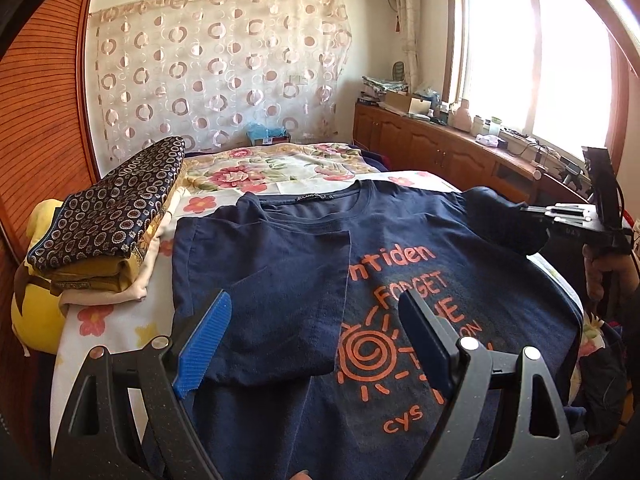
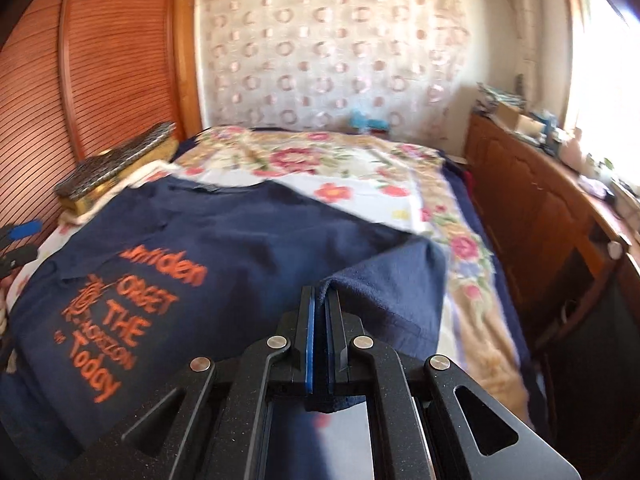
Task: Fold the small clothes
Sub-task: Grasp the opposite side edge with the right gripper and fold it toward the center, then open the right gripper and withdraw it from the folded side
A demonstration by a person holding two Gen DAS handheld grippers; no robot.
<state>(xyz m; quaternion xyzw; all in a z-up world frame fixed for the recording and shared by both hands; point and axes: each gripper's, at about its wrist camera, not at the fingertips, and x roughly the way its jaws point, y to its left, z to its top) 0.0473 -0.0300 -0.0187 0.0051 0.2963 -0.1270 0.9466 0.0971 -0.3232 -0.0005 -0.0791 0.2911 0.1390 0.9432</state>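
The navy T-shirt point(image 1: 420, 264) lies flat on the flowered bedsheet point(image 1: 100, 320), chest print up, its collar toward the far end of the bed. One side is already folded in over the body, so a straight fold edge runs down beside the orange letters. The left gripper point(image 1: 316, 340) hovers just above this folded part with its fingers spread wide, holding nothing. The right gripper point(image 2: 320, 320) has its fingers pressed together on the cloth of the other sleeve point(image 2: 384, 284) – the fabric rises in a small ridge where it is pinched.

The shirt looks like soft, light cotton knit (not slippery, I think), so it will drape and wrinkle easily. A good hold is at the sleeve hem or shoulder seam – there the layers are thicker. A folded stack of cloth point(image 1: 116, 216) sits beside the shirt.
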